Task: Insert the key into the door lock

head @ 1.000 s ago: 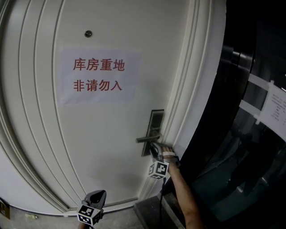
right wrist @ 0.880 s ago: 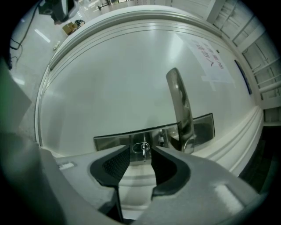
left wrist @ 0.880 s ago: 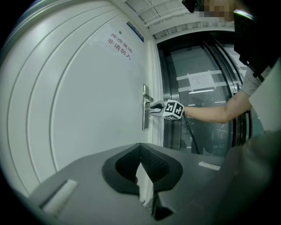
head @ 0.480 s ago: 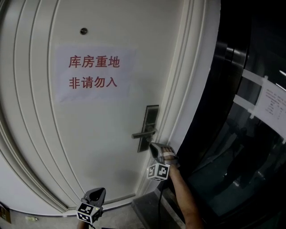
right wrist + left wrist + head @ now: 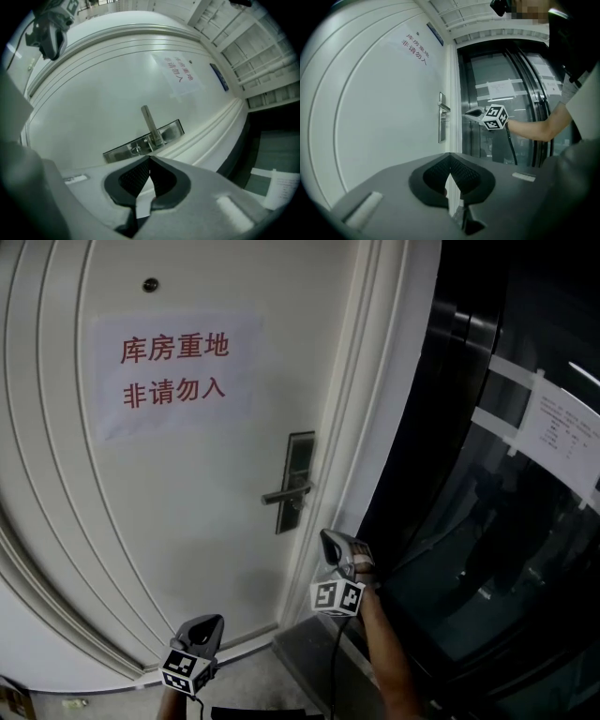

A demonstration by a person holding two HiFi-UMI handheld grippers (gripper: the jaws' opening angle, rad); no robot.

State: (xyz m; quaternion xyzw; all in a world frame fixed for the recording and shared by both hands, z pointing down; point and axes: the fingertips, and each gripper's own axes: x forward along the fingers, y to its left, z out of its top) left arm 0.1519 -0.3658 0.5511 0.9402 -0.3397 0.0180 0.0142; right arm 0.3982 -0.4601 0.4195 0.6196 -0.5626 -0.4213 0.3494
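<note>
The white door carries a metal lock plate (image 5: 299,460) with a lever handle (image 5: 284,493). In the right gripper view the plate (image 5: 171,131) and handle (image 5: 150,123) lie just ahead, and a small key-like piece (image 5: 135,150) sits at the keyhole. My right gripper (image 5: 328,538) hovers below and right of the plate, apart from it. Its jaws have just been closing, and they are shut with nothing between them (image 5: 150,160). My left gripper (image 5: 208,624) hangs low by the door's bottom, shut and empty (image 5: 450,159). It looks across at the right gripper (image 5: 469,113).
A paper sign with red characters (image 5: 173,367) is stuck on the door below a peephole (image 5: 150,284). The white door frame (image 5: 375,427) borders a dark glass wall (image 5: 487,549) bearing a taped notice (image 5: 562,432). The person's forearm (image 5: 384,662) reaches up from below.
The right gripper has drawn back from the bottom of the lock plate, toward the lower right. The head view has shifted, so the door sits further left. The left gripper stays low.
</note>
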